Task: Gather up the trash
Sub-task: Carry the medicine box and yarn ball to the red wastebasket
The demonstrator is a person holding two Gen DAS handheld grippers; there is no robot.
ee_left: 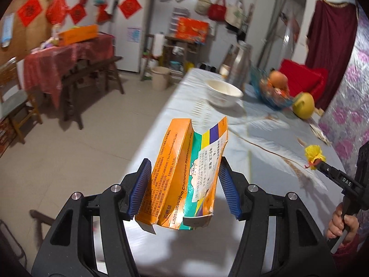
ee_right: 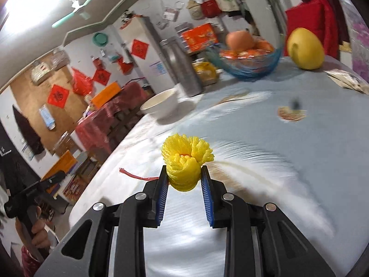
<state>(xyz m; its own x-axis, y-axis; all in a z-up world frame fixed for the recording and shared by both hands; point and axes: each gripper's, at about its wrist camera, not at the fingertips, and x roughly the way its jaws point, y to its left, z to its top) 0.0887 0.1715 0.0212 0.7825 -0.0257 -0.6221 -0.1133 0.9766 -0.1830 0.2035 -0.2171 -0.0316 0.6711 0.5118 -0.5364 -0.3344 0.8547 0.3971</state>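
Pale blue cloth covers the long table (ee_right: 288, 152), with a white bowl (ee_right: 161, 106) on it. The left gripper (ee_left: 184, 173) squeezes a torn orange cardboard box (ee_left: 182, 175) above the table edge. The right gripper (ee_right: 184, 173) pinches a yellow foam net (ee_right: 184, 161) over the cloth

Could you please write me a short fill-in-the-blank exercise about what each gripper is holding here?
1. The left gripper is shut on a torn ____ cardboard medicine box.
2. The right gripper grips a bunched foam fruit net coloured ____.
3. The white ceramic ____ stands on the pale blue tablecloth.

Missing words: orange; yellow; bowl
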